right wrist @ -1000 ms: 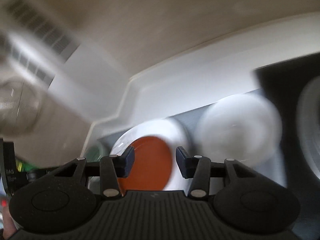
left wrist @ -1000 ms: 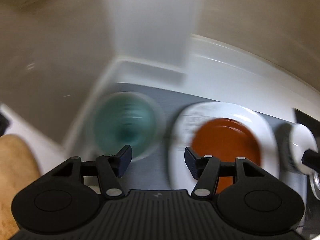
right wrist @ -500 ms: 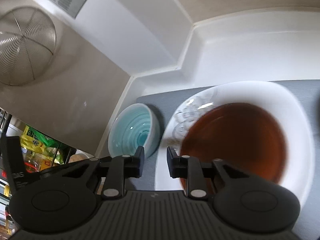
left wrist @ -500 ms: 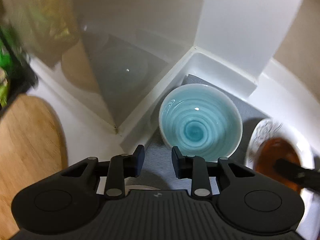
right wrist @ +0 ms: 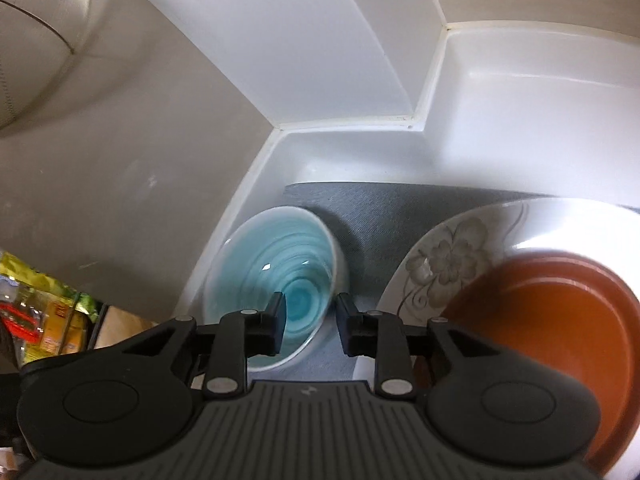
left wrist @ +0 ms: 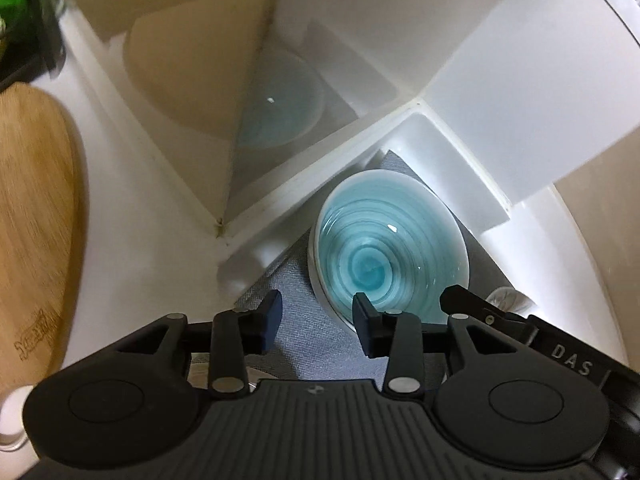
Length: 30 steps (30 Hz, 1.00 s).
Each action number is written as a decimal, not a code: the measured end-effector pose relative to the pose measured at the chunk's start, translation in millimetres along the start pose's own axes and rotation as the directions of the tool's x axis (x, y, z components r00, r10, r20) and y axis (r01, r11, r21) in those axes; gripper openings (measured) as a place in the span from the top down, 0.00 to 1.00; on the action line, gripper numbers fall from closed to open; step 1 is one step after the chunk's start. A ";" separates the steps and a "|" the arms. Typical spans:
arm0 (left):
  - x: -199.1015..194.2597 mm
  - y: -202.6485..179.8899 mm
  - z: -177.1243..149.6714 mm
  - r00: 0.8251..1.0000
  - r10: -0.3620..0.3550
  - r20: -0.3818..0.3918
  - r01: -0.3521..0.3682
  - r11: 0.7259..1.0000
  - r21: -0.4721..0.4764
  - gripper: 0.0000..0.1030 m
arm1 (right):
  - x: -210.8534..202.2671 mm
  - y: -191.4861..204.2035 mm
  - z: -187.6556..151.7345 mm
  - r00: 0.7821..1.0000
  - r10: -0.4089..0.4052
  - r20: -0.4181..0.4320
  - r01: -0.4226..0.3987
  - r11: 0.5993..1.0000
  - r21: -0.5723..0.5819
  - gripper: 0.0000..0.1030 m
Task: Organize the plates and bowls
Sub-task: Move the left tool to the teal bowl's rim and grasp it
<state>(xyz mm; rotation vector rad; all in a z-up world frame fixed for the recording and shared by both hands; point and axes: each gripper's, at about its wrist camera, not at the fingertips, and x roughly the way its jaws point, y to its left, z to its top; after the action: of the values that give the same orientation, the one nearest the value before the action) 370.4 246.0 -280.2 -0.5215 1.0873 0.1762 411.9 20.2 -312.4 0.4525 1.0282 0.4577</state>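
- The blue bowl (left wrist: pixel 390 248), glazed in turquoise swirls with a pale rim, sits upright on the grey mat (left wrist: pixel 320 340) in the corner
- Left claw (left wrist: pixel 316 322) opening, empty
- Right claw (right wrist: pixel 311 320) spread, empty

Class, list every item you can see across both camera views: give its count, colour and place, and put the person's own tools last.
bowl: one, turquoise swirl, on the mat near the corner
white plate: one, grey flower print, right of the bowl
orange dish: one, on the white plate
mat: one, grey, under the dishes
wooden board: one, tan, far left
mesh strainer: one, metal, upper left
left tool: black, jaws opening, empty
right tool: black, empty, over the bowl's rim
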 end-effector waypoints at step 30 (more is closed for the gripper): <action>17.8 7.0 -2.1 0.997 0.012 -0.078 -0.013 1.000 -0.011 0.82 | 5.5 7.4 -2.8 0.995 -0.023 -0.093 0.017 0.998 -0.067 0.64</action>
<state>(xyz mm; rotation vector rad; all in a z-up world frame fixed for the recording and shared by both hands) 374.3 249.1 -298.7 -0.5358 1.1664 0.1744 410.7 29.8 -313.4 0.3646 1.1036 0.4973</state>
